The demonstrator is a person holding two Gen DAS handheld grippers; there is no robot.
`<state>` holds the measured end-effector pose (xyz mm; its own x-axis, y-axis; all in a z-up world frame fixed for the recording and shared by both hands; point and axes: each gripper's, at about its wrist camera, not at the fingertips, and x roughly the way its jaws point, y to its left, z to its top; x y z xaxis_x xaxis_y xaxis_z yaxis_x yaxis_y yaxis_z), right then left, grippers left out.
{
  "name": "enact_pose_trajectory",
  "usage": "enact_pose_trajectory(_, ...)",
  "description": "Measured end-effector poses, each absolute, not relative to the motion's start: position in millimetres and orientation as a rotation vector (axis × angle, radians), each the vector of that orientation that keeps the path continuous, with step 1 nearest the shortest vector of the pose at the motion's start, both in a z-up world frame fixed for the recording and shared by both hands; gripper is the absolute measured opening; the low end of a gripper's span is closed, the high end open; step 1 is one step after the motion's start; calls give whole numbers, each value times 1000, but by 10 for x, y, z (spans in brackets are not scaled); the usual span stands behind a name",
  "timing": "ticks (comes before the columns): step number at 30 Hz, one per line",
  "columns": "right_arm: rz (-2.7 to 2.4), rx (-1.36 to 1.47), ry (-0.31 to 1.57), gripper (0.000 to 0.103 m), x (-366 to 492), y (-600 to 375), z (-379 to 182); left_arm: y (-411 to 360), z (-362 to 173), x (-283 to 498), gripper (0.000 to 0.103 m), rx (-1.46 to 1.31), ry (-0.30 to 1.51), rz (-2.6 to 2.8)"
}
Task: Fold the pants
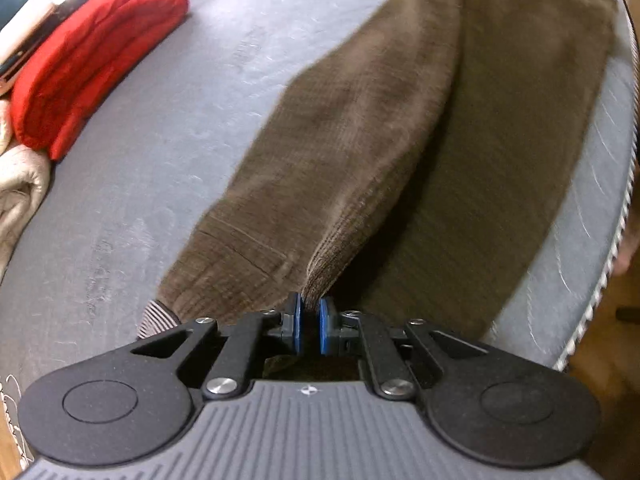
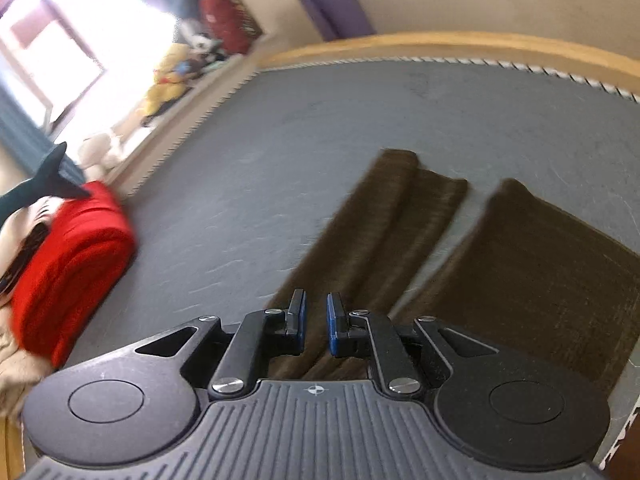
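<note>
Brown corduroy pants (image 1: 360, 140) lie lengthwise on a grey mattress (image 1: 160, 140), legs stretching away toward the far edge. My left gripper (image 1: 309, 312) is shut on a bunched fold of the pants at the near, waist end, beside a pocket seam; a striped lining (image 1: 158, 316) peeks out at the left. In the right wrist view the same pants (image 2: 380, 224) show as two brown strips with a grey gap between them. My right gripper (image 2: 316, 316) hovers over the left strip, its blue pads a narrow gap apart with nothing pinched between them.
A folded red blanket (image 1: 92, 60) (image 2: 72, 264) and a beige cloth (image 1: 16, 192) sit at the mattress's left side. A wooden bed frame (image 2: 440, 42) borders the far edge. Stuffed toys (image 2: 172, 76) line a ledge by the bright window. The mattress edge (image 1: 624, 200) runs close on the right.
</note>
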<state>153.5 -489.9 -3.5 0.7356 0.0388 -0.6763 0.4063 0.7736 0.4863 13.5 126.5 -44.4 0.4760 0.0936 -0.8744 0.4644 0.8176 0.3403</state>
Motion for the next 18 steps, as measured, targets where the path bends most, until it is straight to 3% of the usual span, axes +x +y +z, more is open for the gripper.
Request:
enact_pose_trajectory(14, -194, 846, 863, 19, 2506, -5110, -1055, 1480, -486, 362, 10, 464, 1111, -264)
enact_pose_trajectory(18, -233, 864, 855, 39, 2700, -5092, -1154, 1493, -471, 366, 10, 454, 1114, -271)
